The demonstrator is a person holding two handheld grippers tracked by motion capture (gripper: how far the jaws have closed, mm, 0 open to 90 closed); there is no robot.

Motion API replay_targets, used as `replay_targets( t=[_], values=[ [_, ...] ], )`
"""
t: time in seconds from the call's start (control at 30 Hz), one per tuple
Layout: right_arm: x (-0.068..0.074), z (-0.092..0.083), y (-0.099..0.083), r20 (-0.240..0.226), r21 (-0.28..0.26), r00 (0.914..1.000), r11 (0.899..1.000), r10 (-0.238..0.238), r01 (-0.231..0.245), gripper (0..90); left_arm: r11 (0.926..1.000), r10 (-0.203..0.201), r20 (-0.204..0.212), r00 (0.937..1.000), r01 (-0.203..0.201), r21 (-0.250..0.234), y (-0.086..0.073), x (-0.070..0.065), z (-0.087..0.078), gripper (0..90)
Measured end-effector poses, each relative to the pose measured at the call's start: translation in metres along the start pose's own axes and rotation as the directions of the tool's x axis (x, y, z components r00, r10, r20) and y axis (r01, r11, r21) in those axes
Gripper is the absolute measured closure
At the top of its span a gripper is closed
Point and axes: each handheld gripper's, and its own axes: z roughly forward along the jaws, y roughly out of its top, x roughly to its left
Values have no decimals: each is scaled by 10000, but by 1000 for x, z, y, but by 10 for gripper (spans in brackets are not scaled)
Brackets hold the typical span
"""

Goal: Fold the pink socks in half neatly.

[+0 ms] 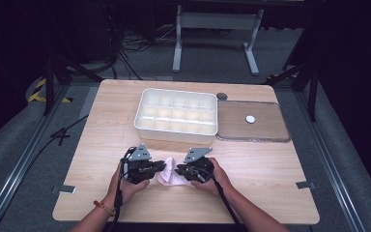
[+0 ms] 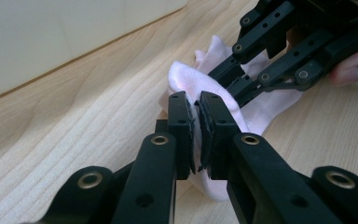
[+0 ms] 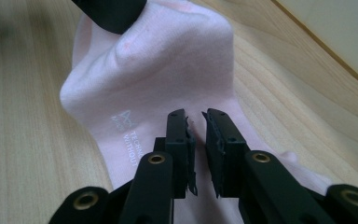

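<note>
Nearest the person, on the front part of the wooden worktop (image 1: 261,183), lay a pale pink sock (image 1: 170,175), soft and limp, bunched between the two tools. The left tongs (image 1: 162,166) were closed on a fold of it: in the left gripper view the two pads (image 2: 182,135) stood pressed together with a thin edge of pink fabric pinched between them. The right tongs (image 1: 178,170) met the sock from the other side; in the right gripper view their jaws stood a narrow gap apart over the cloth, and whether any fabric was caught in that gap could not be told.

The sock looked light and wholly without stiffness, so it would likely sag and drape wherever it was not held, and a thin knit could slip from a shallow pinch. A fold or the doubled cuff edge seemed the surest place to take hold.

The right gripper view showed small white printed lettering (image 3: 129,135) on the sock, which the high view was too coarse to give. The left gripper view showed the pinch itself.

Farther back, the high view showed a white divided tray (image 1: 176,116) with empty compartments, and just beside it, to the right, a flat clear lid (image 1: 265,130) with a small white disc (image 1: 250,119) on it.
</note>
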Motion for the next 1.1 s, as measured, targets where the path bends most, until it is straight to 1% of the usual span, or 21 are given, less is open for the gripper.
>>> replay_targets(
  t=[0.03, 0.1, 0.13, 0.17, 0.23, 0.27, 0.3, 0.33, 0.37, 0.43, 0.47, 0.53, 0.57, 0.6, 0.7, 0.73, 0.8, 0.87, 1.0, 1.03, 1.1],
  values=[
    [0, 0, 0, 20, -22, 10000, 10000, -3, 3, 796, 9999, 109, 8, 9999, -109, 98, 2, 1, 0, 837],
    [1, 1, 0, 31, -49, 10000, 10000, -23, 23, 773, 9998, 51, 8, 10000, -51, 181, 3, 2, 0, 837],
    [2, 0, 0, 27, -42, 10000, 10000, -12, 13, 726, 9997, -15, -27, 10000, 16, 260, 3, 3, -1, 838],
    [3, -3, 0, 111, -71, 9999, 10000, -65, 66, 735, 9996, -62, -4, 10000, 62, 280, 3, 4, -1, 838],
    [1, -20, 0, 183, -433, 9997, 9989, -172, 180, 767, 9996, 27, -140, 9999, -23, 285, 2, 4, -3, 838],
    [1, -20, 0, 183, -433, 9997, 9989, -172, 180, 767, 9996, 27, -140, 9999, -23, 285, 2, 4, -3, 838],
    [-6, -43, 0, 452, -636, 9988, 9978, -165, 194, 776, 9995, 150, -121, 9998, -147, 277, 1, 2, -3, 838],
    [-6, -43, 0, 452, -636, 9988, 9978, -165, 194, 776, 9995, 150, -121, 9998, -147, 277, 1, 2, -3, 838],
    [-14, -60, -8, 701, -599, 9975, 9982, 4, 38, 771, 9988, 285, -183, 9994, -277, 404, 3, 0, -3, 838],
    [-19, -72, -22, 950, -479, 9953, 9988, 179, -134, 767, 9989, 353, -118, 9993, -349, 328, 3, -1, -2, 838],
    [-21, -74, -29, 977, -368, 9946, 9989, 340, -305, 767, 9979, 509, -158, 9986, -502, 402, 5, -3, 0, 838],
    [-24, -74, -40, 1091, -115, 9929, 9989, 474, -464, 758, 9978, 506, -199, 9985, -496, 445, 7, -4, 1, 838],
    [-24, -74, -40, 1091, -115, 9929, 9989, 474, -464, 758, 9979, 486, -229, 9986, -476, 431, 8, -6, 2, 838],
    [-25, -72, -44, 1067, -86, 9930, 9987, 513, -506, 738, 9956, 795, -298, 9964, -779, 512, 11, -9, 4, 838],
    [-26, -71, -42, 1090, -247, 9928, 9986, 495, -471, 720, 9950, 857, -244, 9960, -843, 528, 14, -11, 6, 838],
    [-27, -69, -39, 1050, -441, 9929, 9977, 564, -520, 717, 9943, 927, -239, 9954, -913, 554, 17, -12, 7, 837],
    [-26, -67, -37, 1010, -479, 9933, 9975, 556, -510, 717, 9941, 946, -224, 9953, -932, 559, 19, -11, 8, 837],
    [-26, -61, -35, 1067, -297, 9936, 9990, 378, -348, 721, 9920, 1108, -172, 9937, -1095, 627, 22, -12, 10, 837],
    [-31, -53, -36, 975, -113, 9936, 9984, 562, -554, 734, 9903, 1224, -30, 9925, -1219, 673, 27, -16, 15, 837],
    [-32, -51, -37, 947, -40, 9934, 9979, 646, -645, 735, 9914, 1169, 27, 9931, -1168, 598, 27, -18, 16, 837],
    [-34, -49, -37, 904, 1, 9941, 9982, 602, -605, 735, 9892, 1305, 74, 9914, -1307, 666, 31, -20, 19, 837]
  ],
)
